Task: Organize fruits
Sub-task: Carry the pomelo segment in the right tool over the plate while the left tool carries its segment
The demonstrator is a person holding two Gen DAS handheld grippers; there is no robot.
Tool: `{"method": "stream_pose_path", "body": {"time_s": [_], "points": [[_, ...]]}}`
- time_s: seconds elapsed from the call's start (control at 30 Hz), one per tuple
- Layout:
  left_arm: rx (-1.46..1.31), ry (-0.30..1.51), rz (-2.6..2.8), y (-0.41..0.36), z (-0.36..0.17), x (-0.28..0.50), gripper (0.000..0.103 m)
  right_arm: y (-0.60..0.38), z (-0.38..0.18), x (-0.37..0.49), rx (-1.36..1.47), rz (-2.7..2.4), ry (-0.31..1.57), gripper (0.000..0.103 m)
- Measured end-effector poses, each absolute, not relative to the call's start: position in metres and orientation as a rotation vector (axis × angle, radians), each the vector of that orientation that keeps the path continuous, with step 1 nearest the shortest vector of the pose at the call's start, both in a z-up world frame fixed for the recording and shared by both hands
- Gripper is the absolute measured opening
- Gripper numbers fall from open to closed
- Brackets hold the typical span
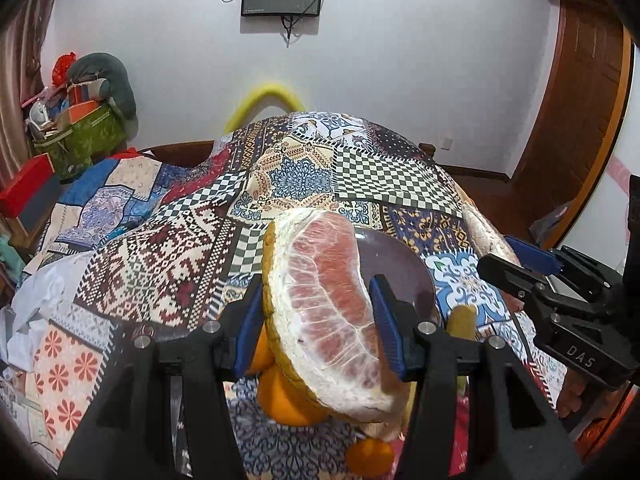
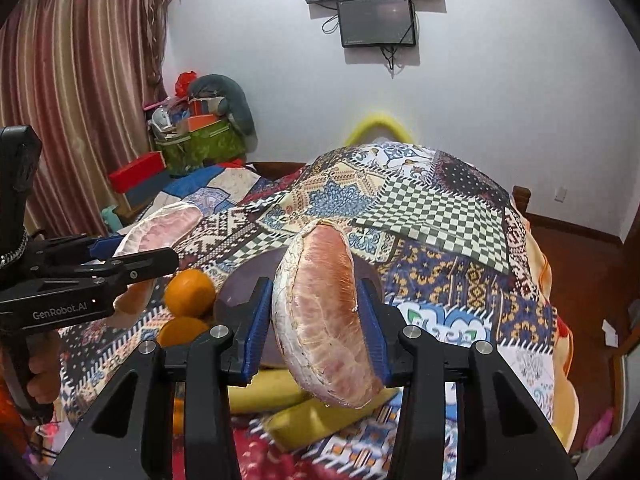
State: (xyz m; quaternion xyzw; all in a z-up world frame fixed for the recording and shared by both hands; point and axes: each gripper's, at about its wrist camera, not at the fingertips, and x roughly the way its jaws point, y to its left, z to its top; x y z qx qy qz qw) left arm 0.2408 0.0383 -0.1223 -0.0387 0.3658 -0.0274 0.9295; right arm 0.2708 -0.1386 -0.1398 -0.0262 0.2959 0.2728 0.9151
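Observation:
My left gripper (image 1: 320,320) is shut on a large pomelo wedge (image 1: 332,312) with pink flesh and yellow rind, held above the patchwork cloth. My right gripper (image 2: 318,320) is shut on a second, peeled pomelo wedge (image 2: 324,320). A dark purple plate (image 1: 400,264) lies on the cloth just beyond both wedges; it also shows in the right wrist view (image 2: 248,280). Oranges (image 2: 190,292) lie left of the plate, and more oranges (image 1: 280,396) show under the left wedge. Bananas (image 2: 296,412) lie under the right gripper. Each gripper shows in the other's view: the right one (image 1: 532,276), the left one (image 2: 100,276).
The patchwork cloth (image 1: 180,248) covers a humped surface that falls away on all sides. A green bag with boxes (image 2: 200,140) and a red box (image 2: 136,172) stand at the back left. A wooden door (image 1: 580,100) is on the right. Screens (image 2: 376,20) hang on the wall.

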Motion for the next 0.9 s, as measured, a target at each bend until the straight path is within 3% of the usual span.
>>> {"method": "stream_pose_path", "body": {"time_s": [0.43,0.9], "points": [[-0.062,0.779,-0.065,0.041,-0.138,0.293,0.051,-0.121,-0.146,0.316,-0.129,0.547,0.602,0.039],[-0.065,0.905,-0.066,0.048,-0.178,0.343,0.052,-0.100,-0.182,0.359,-0.204,0.575,0.732,0.039]]}}
